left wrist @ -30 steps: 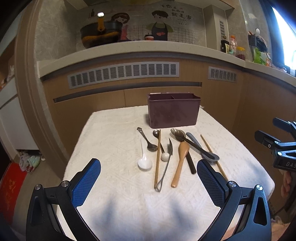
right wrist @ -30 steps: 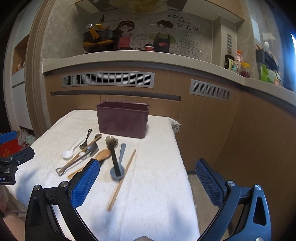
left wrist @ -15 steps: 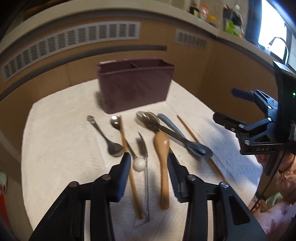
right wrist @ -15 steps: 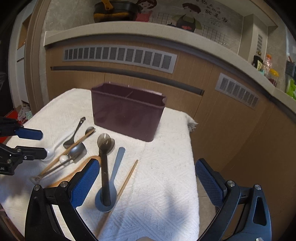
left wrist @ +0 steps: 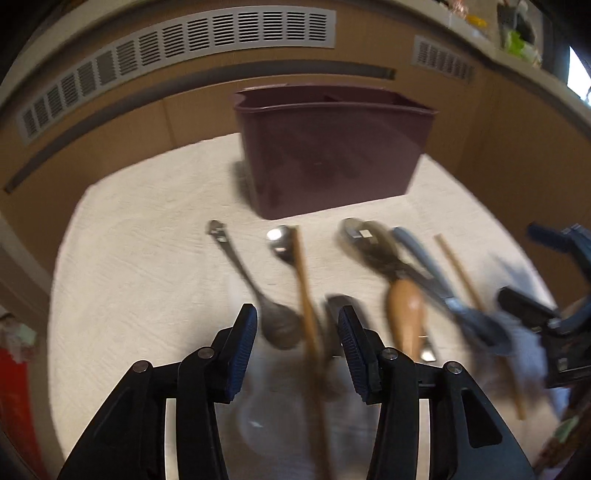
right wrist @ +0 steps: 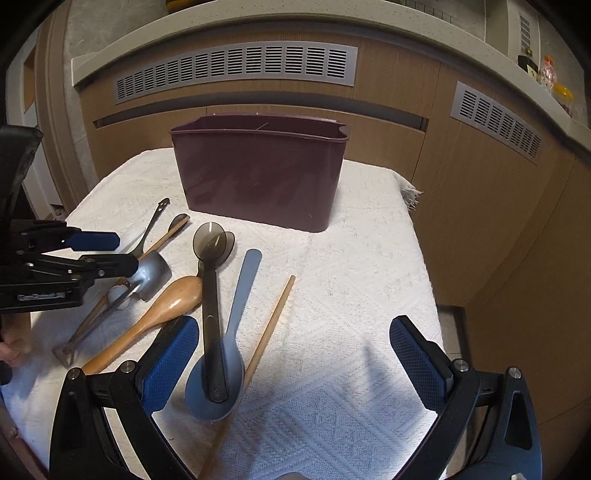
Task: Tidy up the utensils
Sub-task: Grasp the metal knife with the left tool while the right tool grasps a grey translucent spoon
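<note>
The left gripper (left wrist: 297, 341) hangs low over the utensils on the towel-covered bench (right wrist: 351, 295), jaws released and partly closed, straddling a metal spoon (left wrist: 275, 325) bowl and a wooden chopstick (left wrist: 306, 306). The right gripper (right wrist: 295, 365) has jaws spread wide, the gray-blue spoon (right wrist: 229, 354) and black spoon (right wrist: 212, 314) lying just inside its left pad. The maroon utensil holder (right wrist: 258, 177) stands upright behind them.

We see a white textured tablecloth (right wrist: 351, 295) at 6 o'clock. Brown wooden cabinet fronts (right wrist: 491, 206) with grey slatted vent grilles (right wrist: 236, 70) span 10 to 3 o'clock, under a pale stone countertop (right wrist: 258, 22) at 12 o'clock.
</note>
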Motion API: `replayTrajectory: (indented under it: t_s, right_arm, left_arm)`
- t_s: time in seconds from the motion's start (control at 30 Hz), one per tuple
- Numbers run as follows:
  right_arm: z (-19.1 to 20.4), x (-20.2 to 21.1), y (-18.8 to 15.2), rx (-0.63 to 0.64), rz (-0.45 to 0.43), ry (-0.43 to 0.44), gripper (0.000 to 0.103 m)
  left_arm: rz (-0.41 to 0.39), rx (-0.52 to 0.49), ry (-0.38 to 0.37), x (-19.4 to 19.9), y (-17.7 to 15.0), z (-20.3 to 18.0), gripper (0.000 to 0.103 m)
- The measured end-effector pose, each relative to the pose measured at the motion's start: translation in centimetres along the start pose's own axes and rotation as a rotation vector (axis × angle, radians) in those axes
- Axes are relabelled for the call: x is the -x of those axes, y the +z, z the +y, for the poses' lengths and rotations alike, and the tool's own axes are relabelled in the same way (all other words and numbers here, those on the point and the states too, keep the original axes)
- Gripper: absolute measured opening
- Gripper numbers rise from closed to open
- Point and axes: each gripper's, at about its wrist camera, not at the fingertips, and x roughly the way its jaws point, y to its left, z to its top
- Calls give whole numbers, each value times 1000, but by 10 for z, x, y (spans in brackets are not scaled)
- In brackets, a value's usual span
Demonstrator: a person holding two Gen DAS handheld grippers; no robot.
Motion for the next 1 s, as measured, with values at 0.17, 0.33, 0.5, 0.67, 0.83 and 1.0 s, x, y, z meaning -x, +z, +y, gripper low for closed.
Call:
replayTrajectory:
  t_s: [0.17,0.33,0.5,0.67,0.83,1.0]
  right_arm:
    - [19,-14,26,110,11,117,72]
    - [48,-49,55,177,71,279,36]
    - [64,-79,67,198,93,222,39]
    - [70,-105,69,212,164,174,43]
    - [66,-110,69,196,182,173,30]
    - [47,-83,68,171,134,171,29]
  left_arm:
    - [-17,69,35,10,-9,29,50]
    - [-64,219,-39,39,-29,57,59]
    - [-84,271,-15,56,-49,68,59]
    - [-75,335,-43,55,-61,78,63]
    - [-53,358,-63,50,-62,78,63]
    - [-29,325,-90,47,-53,63,63]
